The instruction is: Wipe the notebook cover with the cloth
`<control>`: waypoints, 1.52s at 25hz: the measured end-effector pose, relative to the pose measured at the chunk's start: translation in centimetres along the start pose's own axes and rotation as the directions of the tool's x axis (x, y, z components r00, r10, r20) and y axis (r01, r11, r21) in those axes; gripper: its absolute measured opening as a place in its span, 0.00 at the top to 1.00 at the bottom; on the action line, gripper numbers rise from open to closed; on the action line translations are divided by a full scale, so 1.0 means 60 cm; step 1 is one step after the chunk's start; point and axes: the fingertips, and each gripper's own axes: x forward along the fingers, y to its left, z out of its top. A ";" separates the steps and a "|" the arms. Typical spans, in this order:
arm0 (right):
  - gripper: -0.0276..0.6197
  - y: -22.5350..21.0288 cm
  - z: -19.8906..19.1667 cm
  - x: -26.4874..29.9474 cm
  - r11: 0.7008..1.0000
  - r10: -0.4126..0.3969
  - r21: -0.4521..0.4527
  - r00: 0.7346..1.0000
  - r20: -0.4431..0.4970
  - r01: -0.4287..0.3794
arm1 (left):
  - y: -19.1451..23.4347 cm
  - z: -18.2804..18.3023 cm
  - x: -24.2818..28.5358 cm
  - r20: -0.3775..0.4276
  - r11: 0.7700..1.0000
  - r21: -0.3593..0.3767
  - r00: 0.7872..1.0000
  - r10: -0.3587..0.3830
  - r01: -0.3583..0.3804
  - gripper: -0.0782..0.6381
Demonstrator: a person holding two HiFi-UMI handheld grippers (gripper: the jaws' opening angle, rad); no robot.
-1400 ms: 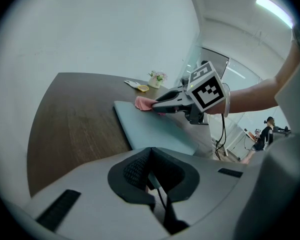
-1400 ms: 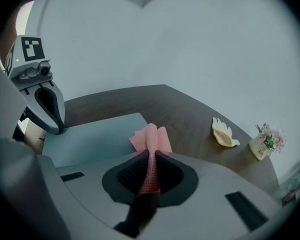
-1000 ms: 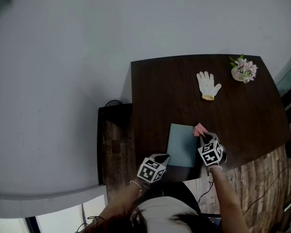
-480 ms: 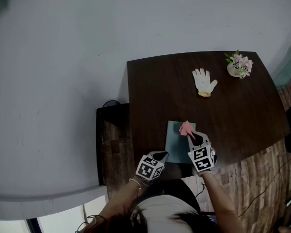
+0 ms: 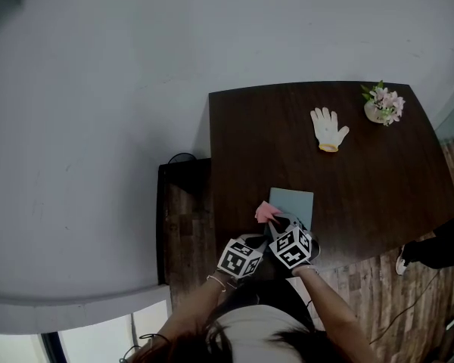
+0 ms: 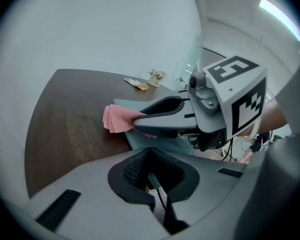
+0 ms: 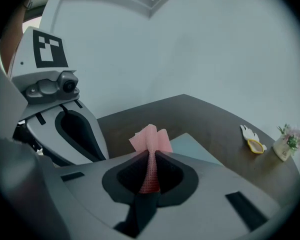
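The notebook (image 5: 296, 205) is seen lying flat at the lower centre of the head view, close to the near edge of the dark table (image 5: 378, 180). The pink cloth (image 5: 266, 212) is pinched in the right gripper (image 5: 275, 220), whose jaws are closed on a fold of it, with the free end fanned out past the tips. The left gripper (image 5: 253, 244) is held just beside it, to its left in the frame; its jaws are together and nothing is held between them.

A second ago the cloth was at the notebook's upper right corner. Half a second ago it was at the top edge, and now it is at the left edge. One pass across the cover is therefore judged complete, though only the upper band appears to have been covered. The lower part of the cover is probably still to be wiped.

To the left of the cloth only a strip of bare table is left before the table's left edge. Beyond that edge a lower dark stand (image 5: 181, 225) is seen. Ample bare surface is left to the right and towards the top of the frame. The white glove (image 5: 329, 131) and the flower pot (image 5: 384, 104) lie well apart at the upper right.
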 end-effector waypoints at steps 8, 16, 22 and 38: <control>0.90 -0.030 -0.024 -0.010 0.998 -0.051 0.040 0.998 -0.024 0.052 | 0.005 -0.001 0.000 0.001 1.000 0.001 1.000 0.003 -0.003 0.87; 0.90 -0.074 -0.075 -0.053 0.985 -0.124 0.111 0.991 -0.043 0.129 | 0.003 0.000 0.001 0.000 1.000 0.002 1.000 0.004 -0.004 0.87; 0.90 -0.102 -0.117 -0.088 0.970 -0.174 0.156 0.982 -0.072 0.184 | 0.001 -0.001 0.001 0.003 1.000 0.003 1.000 0.007 -0.007 0.87; 0.90 -0.138 -0.155 -0.171 0.868 -0.367 0.341 0.929 -0.047 0.360 | -0.002 -0.005 -0.002 -0.007 0.999 -0.043 1.000 -0.021 0.020 0.87</control>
